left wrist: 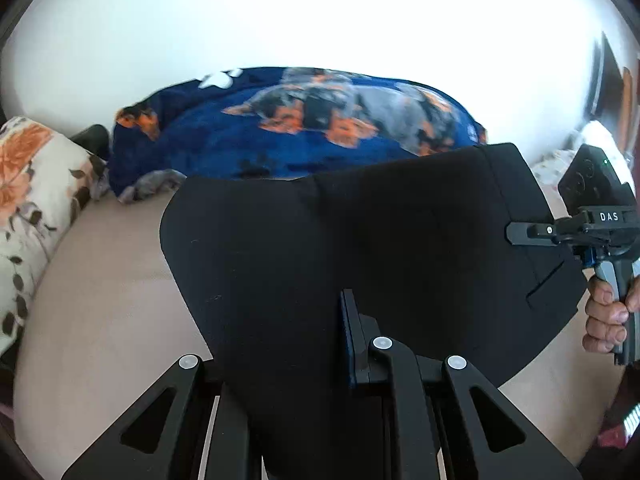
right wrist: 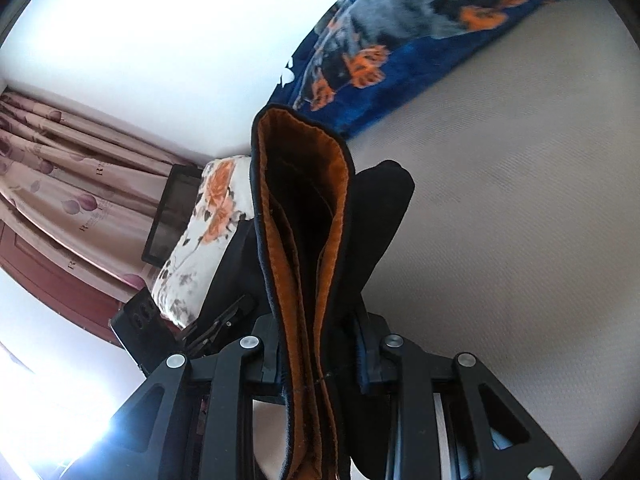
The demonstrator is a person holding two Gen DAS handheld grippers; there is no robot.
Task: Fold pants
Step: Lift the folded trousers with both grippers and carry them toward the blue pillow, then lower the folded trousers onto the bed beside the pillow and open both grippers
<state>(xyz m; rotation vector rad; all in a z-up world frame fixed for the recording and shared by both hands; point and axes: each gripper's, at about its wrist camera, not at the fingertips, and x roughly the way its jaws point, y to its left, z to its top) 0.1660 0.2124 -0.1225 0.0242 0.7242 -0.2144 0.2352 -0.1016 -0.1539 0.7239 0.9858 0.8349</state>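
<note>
Both tools clamp the black pants (left wrist: 320, 240), held up over the bed (left wrist: 100, 312): the left tool (left wrist: 304, 344) grips low centre, the right tool (left wrist: 516, 234) pinches the edge at frame right, hand (left wrist: 606, 316) below. Best keep the edges level and the cloth taut. Left tool tilts downward.

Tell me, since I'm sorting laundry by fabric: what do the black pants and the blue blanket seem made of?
Black pants: smooth matte woven cloth outside, with a fuzzy orange lining, probably fleece. Blue blanket: plush, slightly shiny pile, likely polyester fleece.
</note>
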